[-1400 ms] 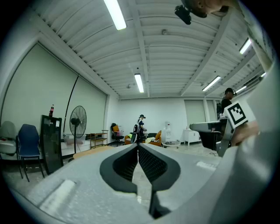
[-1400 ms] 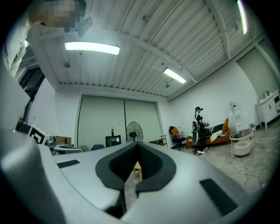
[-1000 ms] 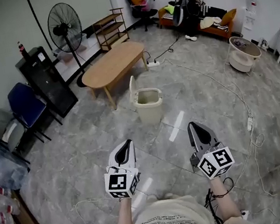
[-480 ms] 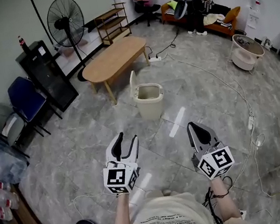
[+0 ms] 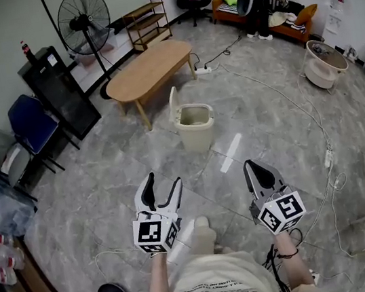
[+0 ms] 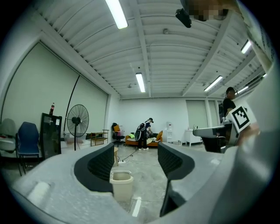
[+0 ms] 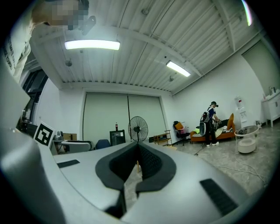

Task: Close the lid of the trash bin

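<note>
A wide grey tiled floor (image 5: pixel 290 131) fills the room. At its far left stands a long oval wooden table (image 5: pixel 150 71), with a tall pedestal fan (image 5: pixel 83 16) beyond it. The trash bin (image 5: pixel 195 127) sits on the tiles just near of the table's right end, well apart from the person. It is a pale, open-topped tub. Its lid (image 5: pixel 172 107) stands upright along the bin's left rim, so the task has not begun.

The left gripper (image 5: pixel 162 181) is held low and near. Its jaws have just been opening and now stand spread wide with nothing between them; the bin only shows far off through the gap. The right gripper (image 5: pixel 257 166) hovers beside it with its jaws pressed together on nothing.

The bin looks like thin, light, stiff plastic, and the lid probably swings easily on its hinge. A good hold would be the lid's free top edge, far from the hinge, pinched or nudged gently. A hard push could slide or tip the bin on the glossy tiles
</note>
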Demonstrator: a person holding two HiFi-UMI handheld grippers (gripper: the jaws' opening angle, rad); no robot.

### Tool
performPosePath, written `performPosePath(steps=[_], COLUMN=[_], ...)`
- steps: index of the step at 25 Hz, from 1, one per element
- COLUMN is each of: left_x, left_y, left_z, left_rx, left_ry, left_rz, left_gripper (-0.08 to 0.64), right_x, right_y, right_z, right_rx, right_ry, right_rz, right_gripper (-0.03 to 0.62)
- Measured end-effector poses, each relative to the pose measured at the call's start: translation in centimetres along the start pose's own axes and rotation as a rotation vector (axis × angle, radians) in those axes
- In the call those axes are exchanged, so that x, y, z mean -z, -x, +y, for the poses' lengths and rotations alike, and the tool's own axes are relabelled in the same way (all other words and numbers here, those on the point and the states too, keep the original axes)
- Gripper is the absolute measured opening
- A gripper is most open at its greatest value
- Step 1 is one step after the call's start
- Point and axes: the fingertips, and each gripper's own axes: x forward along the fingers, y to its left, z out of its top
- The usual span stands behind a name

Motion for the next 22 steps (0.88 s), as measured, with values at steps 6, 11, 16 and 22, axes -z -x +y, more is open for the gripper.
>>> performPosePath(steps=[6, 11, 16, 22], left_x=[1.7, 2.8, 3.1, 3.2], left_y=[-3.2, -7.3, -12.4, -17.5], left_z=[1.9, 4.3, 6.9, 10.0], left_rx=[-0.002, 0.006, 0.019, 0.041], left_ry=[0.021, 0.041, 0.051, 0.052], left_rz=[0.050, 0.070, 0.075, 0.087], left_gripper=[0.301, 0.301, 0.301, 0.301], right_x=[1.1, 1.6, 1.8, 2.4], right_y=[-3.0, -7.4, -12.2, -17.6], right_z=[-2.0, -3.6, -5.8, -7.7], right_rx=[0.013, 0.008, 0.018, 0.037], right_ry=[-0.009, -0.007, -0.007, -0.021], right_rz=[0.035, 0.051, 0.059, 0.070], right_gripper=[0.005, 0.005, 0.005, 0.005])
